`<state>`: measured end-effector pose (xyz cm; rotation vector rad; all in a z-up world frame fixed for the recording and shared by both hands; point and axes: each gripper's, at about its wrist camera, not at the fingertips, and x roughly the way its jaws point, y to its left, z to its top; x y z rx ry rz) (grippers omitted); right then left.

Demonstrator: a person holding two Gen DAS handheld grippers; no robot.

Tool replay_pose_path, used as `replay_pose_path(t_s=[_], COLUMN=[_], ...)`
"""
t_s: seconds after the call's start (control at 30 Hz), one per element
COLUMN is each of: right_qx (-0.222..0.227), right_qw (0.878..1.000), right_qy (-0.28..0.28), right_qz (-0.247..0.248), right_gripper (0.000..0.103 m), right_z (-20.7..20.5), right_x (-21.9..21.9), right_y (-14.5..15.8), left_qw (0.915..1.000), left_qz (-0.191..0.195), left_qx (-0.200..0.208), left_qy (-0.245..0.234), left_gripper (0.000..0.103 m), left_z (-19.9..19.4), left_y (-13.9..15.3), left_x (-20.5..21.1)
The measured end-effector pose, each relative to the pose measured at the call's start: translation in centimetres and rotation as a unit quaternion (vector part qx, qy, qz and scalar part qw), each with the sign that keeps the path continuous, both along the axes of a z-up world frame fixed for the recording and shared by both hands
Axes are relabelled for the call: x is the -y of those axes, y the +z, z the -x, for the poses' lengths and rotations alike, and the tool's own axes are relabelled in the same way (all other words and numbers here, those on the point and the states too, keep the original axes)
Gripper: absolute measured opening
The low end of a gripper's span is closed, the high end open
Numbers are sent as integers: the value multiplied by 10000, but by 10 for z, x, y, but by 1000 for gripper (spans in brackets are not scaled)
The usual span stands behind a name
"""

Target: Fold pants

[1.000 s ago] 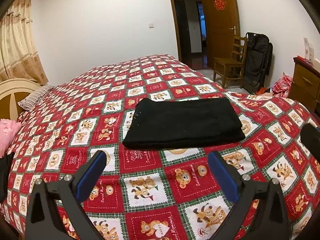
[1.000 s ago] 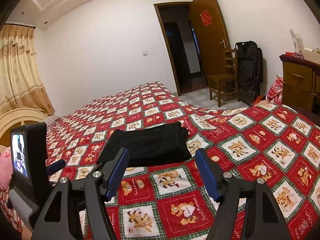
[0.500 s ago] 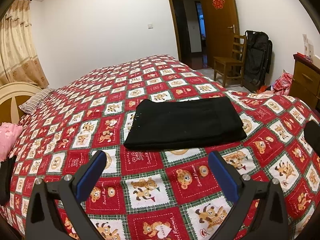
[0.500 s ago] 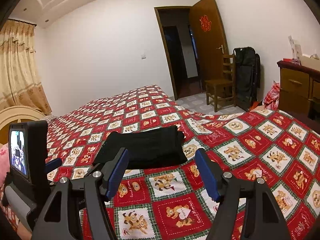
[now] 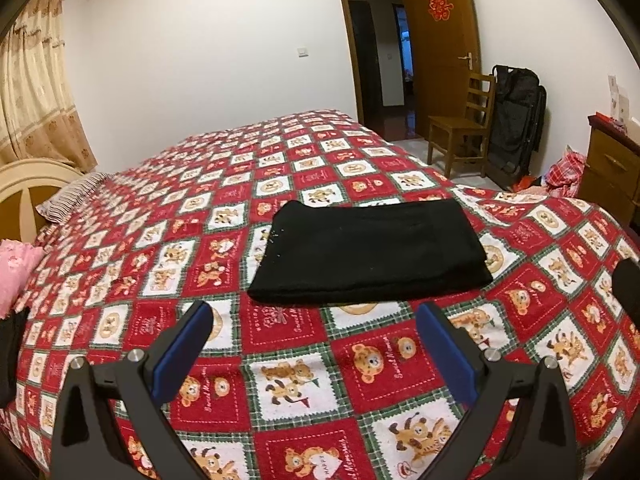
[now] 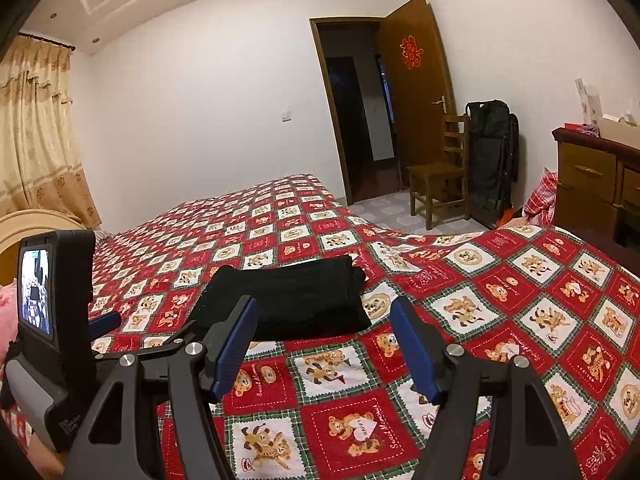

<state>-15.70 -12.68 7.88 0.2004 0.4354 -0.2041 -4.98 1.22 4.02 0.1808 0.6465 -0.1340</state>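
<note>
Left claw (image 5: 314,326): we see its two blue-padded fingers (image 5: 182,350) spread wide above the quilt (image 5: 280,392), with nothing between them and no contact with the pants (image 5: 370,256). Right claw (image 6: 324,334): its fingers (image 6: 414,354) likewise stand well apart and hold nothing; from this view its near finger overlaps the front edge of the pants (image 6: 292,300) in the picture, yet we cannot tell any touch there, and the pads close on no cloth. The pants are black and lie as a flat, folded rectangle on the red, white and green teddy-bear quilt, just beyond both claws and near the middle of the bed's near end; their long side runs across the left-wrist view, and the edges look even. In the right-wrist view we note the left claw's body (image 6: 56,320), with a small lit screen, at the left border, beside the pants and apart from them. Behind the bed stand a white wall, an open brown door (image 5: 440,48) with a red paper ornament, a wooden chair (image 5: 460,132), a dark folded item against the wall and a dresser (image 6: 592,176). At the left we see a curtain (image 5: 32,88), a pale headboard and a striped pillow (image 5: 72,196).
</note>
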Motion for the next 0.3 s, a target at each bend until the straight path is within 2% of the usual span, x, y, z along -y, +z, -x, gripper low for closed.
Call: replay_pose_path(t_s=[0.1,0.3], right_qx=[-6,-44], right_qw=[10000,10000], right_qy=[-7,-8], right_qz=[-22,-64], right_gripper=[70,70], right_z=[0,-1], right_x=[1,3], right_y=[0,-2], left_qw=[9999,9999], left_qz=[103,-23], left_qx=[-6,77], left_qy=[-86,-70], left_gripper=[103,103], left_z=[1,2], left_y=[0,-1], left_x=[0,3])
